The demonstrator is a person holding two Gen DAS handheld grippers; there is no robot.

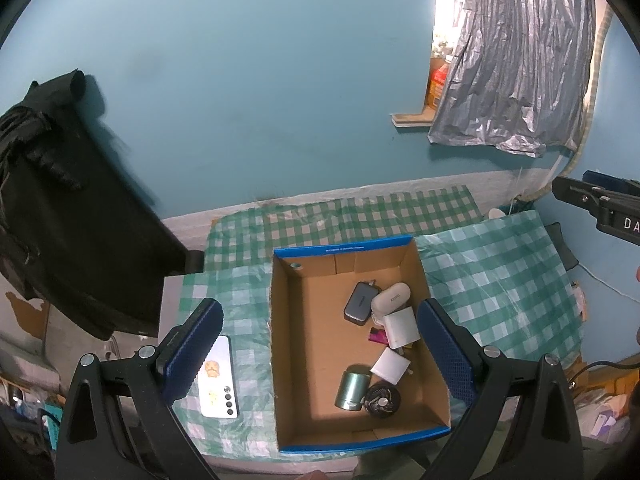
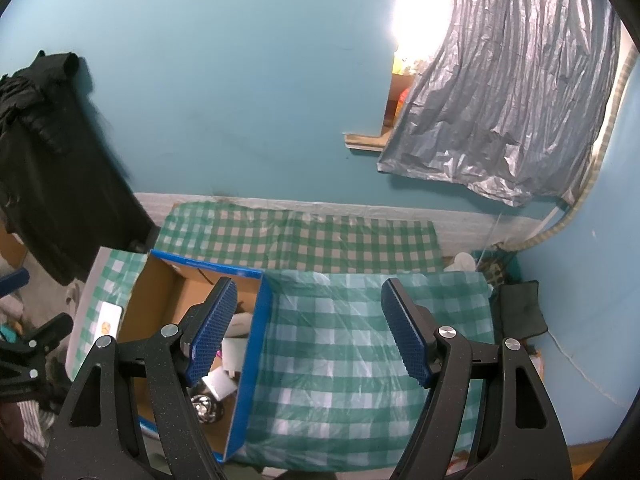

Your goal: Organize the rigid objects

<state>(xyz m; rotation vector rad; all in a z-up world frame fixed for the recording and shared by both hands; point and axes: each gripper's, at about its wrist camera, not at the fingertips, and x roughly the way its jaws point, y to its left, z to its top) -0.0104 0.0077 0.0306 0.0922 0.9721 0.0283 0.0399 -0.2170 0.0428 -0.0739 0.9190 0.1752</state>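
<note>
Right gripper [image 2: 308, 330] hangs wide open with nothing between its blue pads, over the green-checked cloth on the bench [image 2: 360, 360]. Blue-rimmed cardboard box [image 2: 256, 344] sits just left with small gadgets inside, and a white phone [image 2: 109, 318] lies beyond it.

The left gripper [image 1: 320, 354] hangs tilted downward, its two blue-padded fingers [image 1: 192, 350] spread wide with nothing pressed between them. The right gripper [image 2: 316, 328] tilts down at much the same slope, jaws likewise apart and empty (its black frame also pokes in at the edge of the left wrist view). The two sit side by side.
</note>
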